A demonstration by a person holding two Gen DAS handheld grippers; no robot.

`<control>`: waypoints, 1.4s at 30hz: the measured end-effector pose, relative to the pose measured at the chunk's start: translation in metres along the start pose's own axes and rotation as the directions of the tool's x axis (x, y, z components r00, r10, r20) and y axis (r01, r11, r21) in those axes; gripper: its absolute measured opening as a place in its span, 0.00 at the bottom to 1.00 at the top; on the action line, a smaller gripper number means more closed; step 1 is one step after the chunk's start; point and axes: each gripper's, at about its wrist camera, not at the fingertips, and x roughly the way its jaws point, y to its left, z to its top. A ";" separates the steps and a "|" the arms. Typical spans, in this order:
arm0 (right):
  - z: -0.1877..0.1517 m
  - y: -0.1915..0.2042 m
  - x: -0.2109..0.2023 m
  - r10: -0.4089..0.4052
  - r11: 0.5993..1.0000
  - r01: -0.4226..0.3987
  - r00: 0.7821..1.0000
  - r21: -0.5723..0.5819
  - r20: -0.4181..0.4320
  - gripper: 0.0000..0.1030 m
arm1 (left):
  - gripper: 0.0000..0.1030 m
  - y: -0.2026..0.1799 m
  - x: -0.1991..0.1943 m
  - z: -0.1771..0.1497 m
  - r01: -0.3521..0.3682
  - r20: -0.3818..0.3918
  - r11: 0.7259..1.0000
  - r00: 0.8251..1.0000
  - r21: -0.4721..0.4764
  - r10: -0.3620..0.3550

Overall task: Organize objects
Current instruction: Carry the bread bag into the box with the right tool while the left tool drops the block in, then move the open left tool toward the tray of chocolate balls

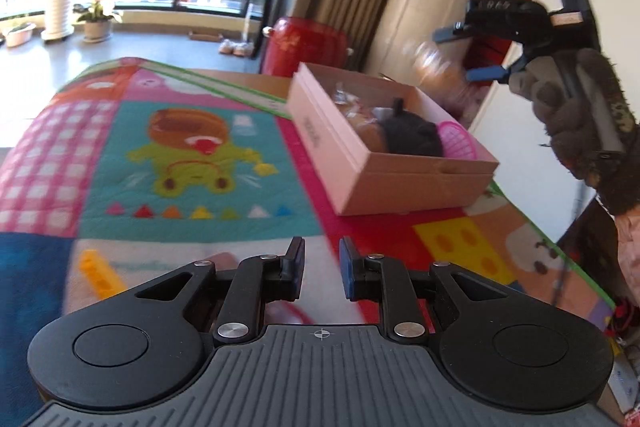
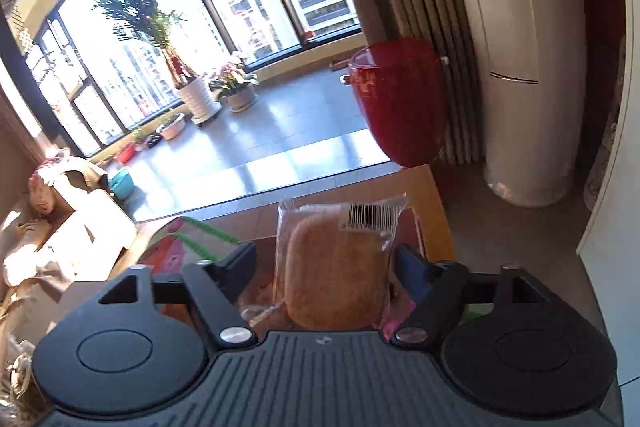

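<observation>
A pink cardboard box stands on the colourful play mat. It holds wrapped bread, a black plush toy and a pink basket. My left gripper is open and empty, low over the mat in front of the box. My right gripper is up in the air beyond the box's far right side, with a blurred wrapped bread between its fingers. In the right wrist view the right gripper has its jaws wide apart, and the wrapped bread sits between them, touching the right finger only.
A yellow toy piece lies on the mat at left. A red vase and a tall white air conditioner stand beyond the table. Potted plants line the window. Boxes and bags pile at left.
</observation>
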 end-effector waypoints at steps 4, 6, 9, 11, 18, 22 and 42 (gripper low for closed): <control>-0.014 -0.002 0.007 -0.055 0.998 0.055 0.998 -0.016 0.007 0.83 | 0.20 0.030 -0.021 0.000 -0.042 0.027 0.999 0.999 -0.007 0.042; -0.027 -0.002 -0.004 -0.046 0.999 0.047 0.999 -0.021 0.015 0.87 | 0.20 0.044 -0.021 -0.002 -0.072 0.016 0.997 0.997 -0.028 0.073; -0.053 0.001 -0.026 -0.061 0.996 0.063 0.997 -0.054 0.038 0.94 | 0.20 0.065 -0.020 -0.007 -0.112 0.008 0.990 0.994 -0.091 0.113; -0.071 0.009 -0.038 -0.056 0.994 0.060 0.998 -0.091 0.041 0.95 | 0.20 0.077 -0.024 -0.010 -0.133 0.020 0.981 0.990 -0.140 0.137; -0.148 0.062 -0.054 -0.022 0.948 0.022 1.000 -0.317 0.003 1.00 | 0.20 0.088 -0.038 -0.023 -0.168 0.020 0.973 0.985 -0.161 0.174; -0.193 0.078 -0.038 -0.042 0.934 0.009 0.996 -0.358 -0.084 1.00 | 0.20 0.074 -0.042 -0.035 -0.145 0.007 0.983 0.989 -0.111 0.147; -0.223 0.056 -0.023 -0.156 0.945 0.135 0.987 -0.299 -0.049 1.00 | 0.62 -0.015 -0.018 -0.056 -0.029 -0.074 0.983 0.996 0.179 0.043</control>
